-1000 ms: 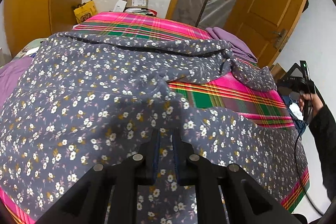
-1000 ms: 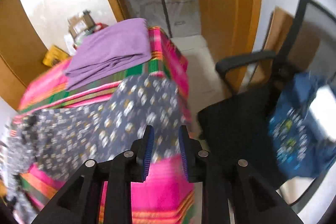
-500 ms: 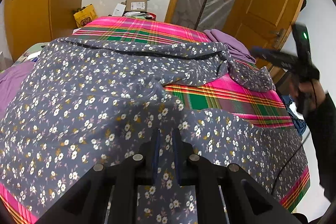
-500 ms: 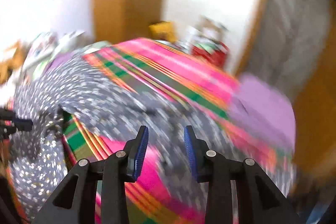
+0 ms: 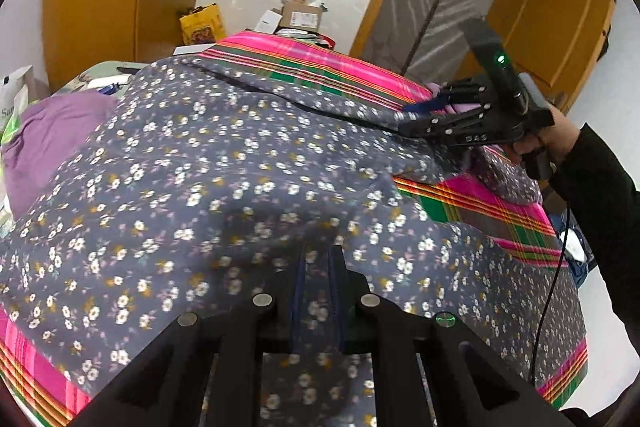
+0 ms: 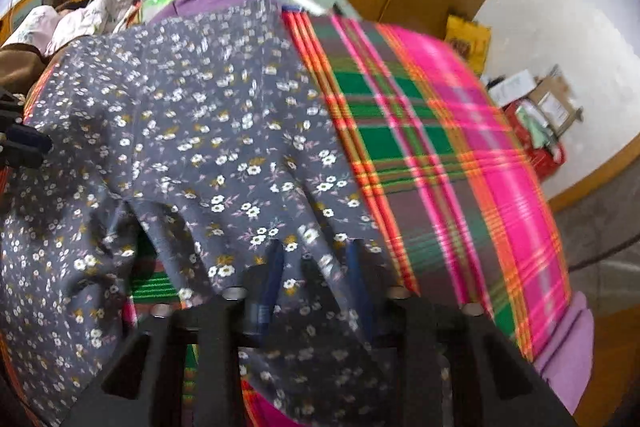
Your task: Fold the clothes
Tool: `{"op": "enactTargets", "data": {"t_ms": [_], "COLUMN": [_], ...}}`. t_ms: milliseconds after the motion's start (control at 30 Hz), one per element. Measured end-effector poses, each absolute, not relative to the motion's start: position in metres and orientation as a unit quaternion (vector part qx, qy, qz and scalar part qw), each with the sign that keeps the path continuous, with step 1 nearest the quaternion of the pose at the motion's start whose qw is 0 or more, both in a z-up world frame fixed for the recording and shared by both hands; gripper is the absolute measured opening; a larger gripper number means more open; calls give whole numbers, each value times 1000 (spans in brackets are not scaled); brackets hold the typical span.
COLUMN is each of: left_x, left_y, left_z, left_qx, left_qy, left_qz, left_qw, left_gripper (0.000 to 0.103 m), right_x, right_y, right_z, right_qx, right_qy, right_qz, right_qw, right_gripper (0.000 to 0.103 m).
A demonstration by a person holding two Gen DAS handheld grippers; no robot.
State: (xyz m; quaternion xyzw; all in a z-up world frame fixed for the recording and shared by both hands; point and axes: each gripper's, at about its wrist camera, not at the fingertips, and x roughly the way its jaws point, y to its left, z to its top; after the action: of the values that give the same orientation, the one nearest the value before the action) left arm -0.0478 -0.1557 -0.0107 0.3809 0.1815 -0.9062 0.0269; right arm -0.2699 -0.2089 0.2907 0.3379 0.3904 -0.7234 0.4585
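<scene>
A grey floral garment (image 5: 224,163) lies spread over a pink and green plaid cloth (image 5: 320,63) on a table. My left gripper (image 5: 317,259) is shut on the garment's near edge. My right gripper (image 6: 316,255) is open, with its fingers astride a fold at the garment's far right corner (image 6: 256,203). It also shows in the left wrist view (image 5: 424,113), with its tips at that fold. The left gripper's tip shows at the left edge of the right wrist view (image 6: 24,143).
A folded purple garment (image 6: 564,347) lies at the table's right end. Another purple cloth (image 5: 48,139) lies at the left. Boxes (image 5: 300,17) stand behind the table. Wooden doors (image 5: 548,11) stand at the back right.
My right gripper swung from the chair side over to the table and came down on the garment's far right fold, with its jaws wider. The left gripper stayed shut on the near edge.
</scene>
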Motion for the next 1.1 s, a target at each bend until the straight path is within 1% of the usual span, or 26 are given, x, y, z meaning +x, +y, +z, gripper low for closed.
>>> {"op": "enactTargets", "data": {"t_ms": [133, 300, 333, 400, 500, 800, 900, 1033, 1067, 1100], "left_x": [-47, -45, -44, -40, -37, -30, -26, -29, -30, -31], "left_y": [-166, -173, -175, -179, -185, -205, -205, -193, -188, -184], "left_z": [-12, -11, -11, -8, -4, 6, 8, 6, 6, 6], "left_qx": [376, 372, 371, 366, 361, 349, 348, 354, 355, 356], "left_qy": [193, 195, 195, 195, 193, 192, 193, 191, 190, 188], "left_qz": [-906, -907, -907, -909, -911, -914, -914, -913, -914, -914], "left_qw": [28, 33, 35, 40, 50, 80, 78, 60, 55, 49], "left_gripper": [11, 11, 11, 12, 11, 11, 11, 11, 11, 12], "right_x": [-295, -350, -358, -366, -365, -335, -325, -299, -290, -281], "right_y": [-218, -219, -220, -219, -214, -186, -149, -74, -56, -39], "right_z": [293, 304, 302, 297, 299, 321, 326, 332, 332, 329], "right_qx": [339, 350, 357, 368, 365, 354, 363, 377, 379, 381], "right_qy": [372, 317, 312, 307, 282, 216, 178, 118, 112, 112], "right_qz": [-751, -815, -820, -825, -836, -851, -861, -876, -879, -880], "right_qw": [428, 336, 320, 298, 297, 321, 310, 276, 267, 260], "right_gripper": [2, 4, 7, 18, 22, 24, 24, 24, 26, 31]}}
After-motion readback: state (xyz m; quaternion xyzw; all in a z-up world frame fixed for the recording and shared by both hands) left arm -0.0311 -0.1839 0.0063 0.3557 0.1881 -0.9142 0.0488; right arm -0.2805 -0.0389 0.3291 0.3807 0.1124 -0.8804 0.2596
